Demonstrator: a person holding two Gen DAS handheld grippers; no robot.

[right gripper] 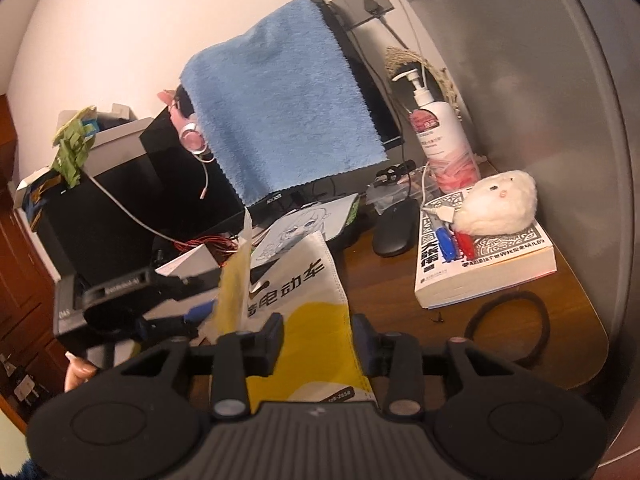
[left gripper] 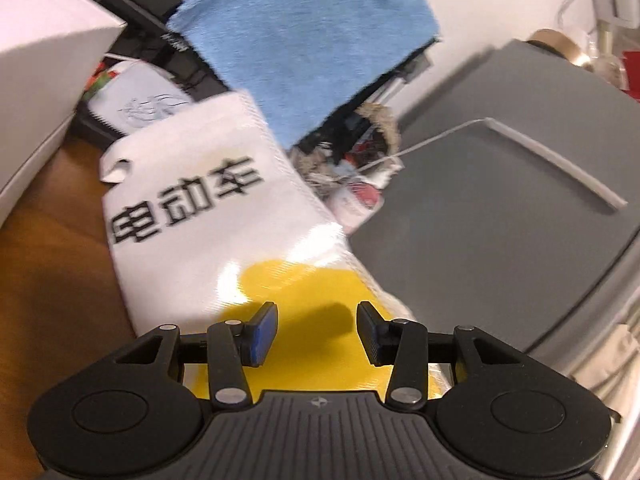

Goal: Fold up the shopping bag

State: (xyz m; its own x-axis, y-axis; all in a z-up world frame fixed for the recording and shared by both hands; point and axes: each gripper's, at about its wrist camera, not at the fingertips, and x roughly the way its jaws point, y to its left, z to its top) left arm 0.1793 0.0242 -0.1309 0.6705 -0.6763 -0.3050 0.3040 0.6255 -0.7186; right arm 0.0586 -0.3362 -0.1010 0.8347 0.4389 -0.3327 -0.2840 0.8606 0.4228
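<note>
While our left gripper [left gripper: 317, 330] hangs over the shopping bag [left gripper: 208, 196] with its fingers spread and nothing between them, the right gripper [right gripper: 318, 340] is spread too, its pads to either side of the bag's yellow patch without closing on it. The bag, white with black characters and a yellow area, lies on the brown wooden desk [right gripper: 568, 320] right in front of both tools.

Only our right wrist view shows one edge of the bag lifted into an upright, blurred flap [right gripper: 236, 292], with the left gripper [right gripper: 188, 312] just beside it; whether that flap is touched we cannot tell. It also gives us a thick book [right gripper: 492, 272] with a white plush toy [right gripper: 500, 204] and pens on top, a pump bottle [right gripper: 444, 136], a black mouse [right gripper: 394, 232], a dark hair band [right gripper: 508, 328] and a fingertip [right gripper: 78, 374] at the left edge.

Only our left wrist view shows a large grey panel [left gripper: 500, 216] to the right of the bag and a white box [left gripper: 44, 76] at the far left. Both views share the blue towel [right gripper: 284, 108] draped over a black monitor [right gripper: 368, 72] behind the bag.
</note>
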